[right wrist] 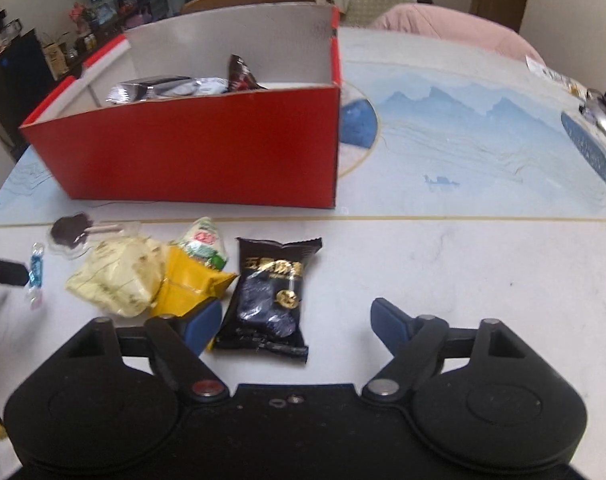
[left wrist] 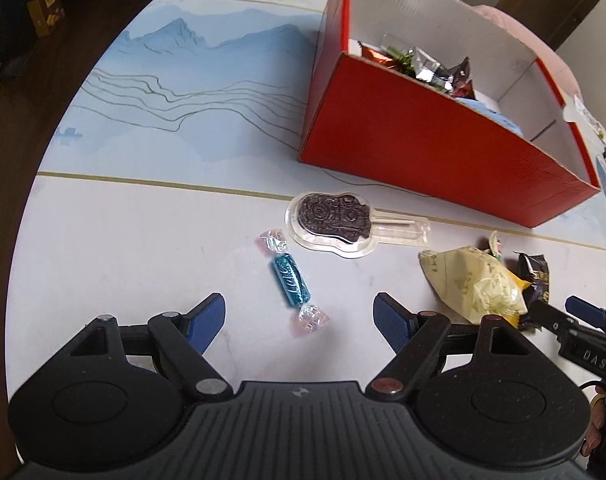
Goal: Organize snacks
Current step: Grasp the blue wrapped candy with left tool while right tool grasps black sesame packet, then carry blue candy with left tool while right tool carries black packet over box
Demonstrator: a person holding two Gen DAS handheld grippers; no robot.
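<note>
A red box [left wrist: 431, 148] with white inner walls stands on the table and holds several wrapped snacks [left wrist: 431, 66]; it also shows in the right wrist view [right wrist: 199, 148]. My left gripper [left wrist: 299, 322] is open, with a blue twist-wrapped candy [left wrist: 291, 280] lying between its fingers. A chocolate lollipop in a clear pack [left wrist: 335, 222] lies beyond it. My right gripper [right wrist: 293, 326] is open over a black snack packet [right wrist: 269, 300]. A pale yellow bag [right wrist: 119, 276], a yellow packet [right wrist: 191, 284] and a green-white packet [right wrist: 203, 242] lie to its left.
The round table [left wrist: 151, 216] has a blue mountain print. A chair with a pink cushion [right wrist: 443, 20] stands behind it. A metal object [right wrist: 601, 120] lies at the right table edge. Shelves and clutter fill the room behind.
</note>
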